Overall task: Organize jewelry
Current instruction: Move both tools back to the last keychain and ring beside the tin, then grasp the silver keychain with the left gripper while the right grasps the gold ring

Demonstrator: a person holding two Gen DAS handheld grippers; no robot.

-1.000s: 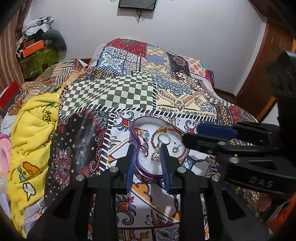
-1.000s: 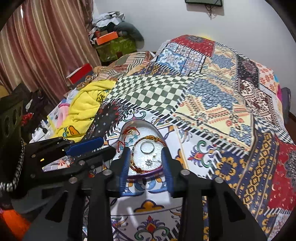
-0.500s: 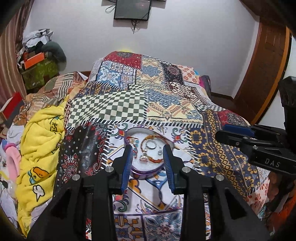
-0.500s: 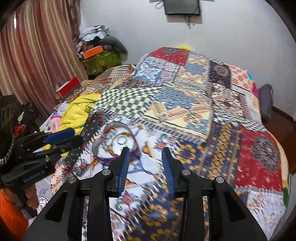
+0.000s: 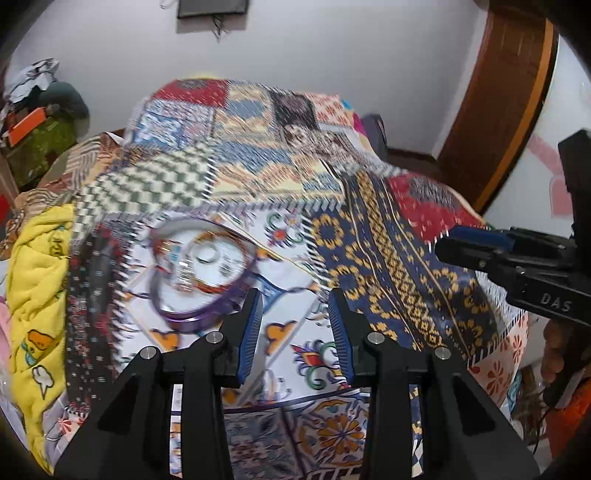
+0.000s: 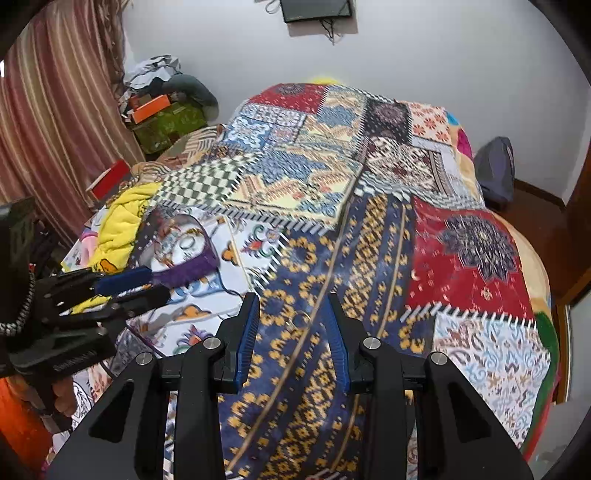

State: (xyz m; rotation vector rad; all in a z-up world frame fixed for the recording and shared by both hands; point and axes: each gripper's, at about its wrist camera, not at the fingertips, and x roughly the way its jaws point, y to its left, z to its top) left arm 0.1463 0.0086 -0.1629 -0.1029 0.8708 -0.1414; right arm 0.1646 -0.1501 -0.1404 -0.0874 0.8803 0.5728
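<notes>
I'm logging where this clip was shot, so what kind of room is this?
Most likely a home bedroom: a bed under a patchwork bedspread fills the view, striped curtains hang at one side, and a small screen is mounted on the wall beyond.

Home bedroom: patchwork quilt (image 6: 332, 192) covering bed, striped curtains (image 6: 55, 110) hanging, wall-mounted screen (image 6: 316, 10) showing, wooden door (image 5: 513, 92) standing, clothing pile (image 6: 162, 77) sitting cornerwise.

I see a matt patchwork cloth bedspread (image 6: 373, 229), a fluffy yellow blanket (image 5: 37, 280) at the bed's left edge, a glossy purple tray (image 5: 192, 314), and matt black plastic grippers with shiny metal screws.
</notes>
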